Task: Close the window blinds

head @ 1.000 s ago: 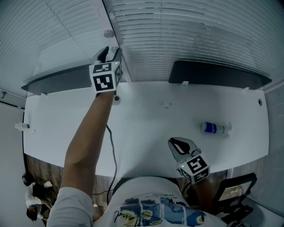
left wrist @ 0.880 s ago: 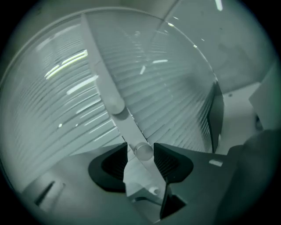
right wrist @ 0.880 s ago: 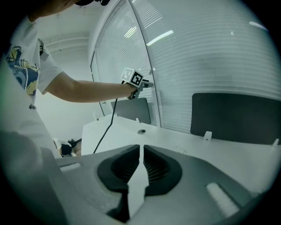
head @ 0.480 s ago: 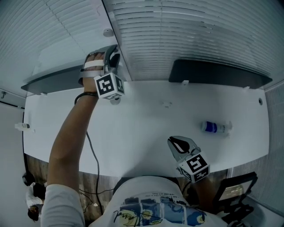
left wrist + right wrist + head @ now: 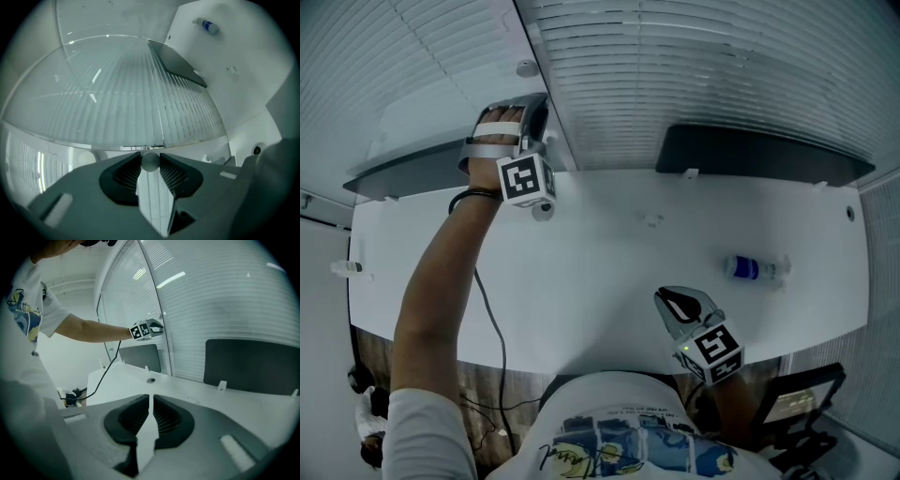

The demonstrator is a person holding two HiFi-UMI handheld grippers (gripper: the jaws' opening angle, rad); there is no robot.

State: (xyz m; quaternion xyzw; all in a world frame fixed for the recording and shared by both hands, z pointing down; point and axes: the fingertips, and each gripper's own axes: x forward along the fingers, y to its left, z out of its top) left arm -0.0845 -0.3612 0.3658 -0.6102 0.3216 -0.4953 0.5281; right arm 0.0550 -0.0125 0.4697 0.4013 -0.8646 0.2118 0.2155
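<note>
A white counter (image 5: 609, 272) runs below two windows, each hung with pale slatted window blinds (image 5: 694, 75) that come down to a dark panel (image 5: 759, 155) standing at the counter's back edge. The two blinds meet at a white frame post (image 5: 546, 84). The left gripper (image 5: 538, 111) is raised to that post on an outstretched arm, rolled onto its side. Its jaws have just been closing, and they now pinch a small round grey knob (image 5: 150, 161) at their tips. The right gripper (image 5: 150, 397) hangs low over the near edge of the counter, its jaws drawn together with only a thin slit between them and nothing in it. Each gripper carries a cube (image 5: 525, 180) printed with black-and-white square markers. A clear bottle (image 5: 750, 271) with a blue label lies on its side on the counter's right part, its print too small to read. The person's white shirt (image 5: 619, 450) bears blue picture panels and a line of cursive lettering that cannot be made out
</note>
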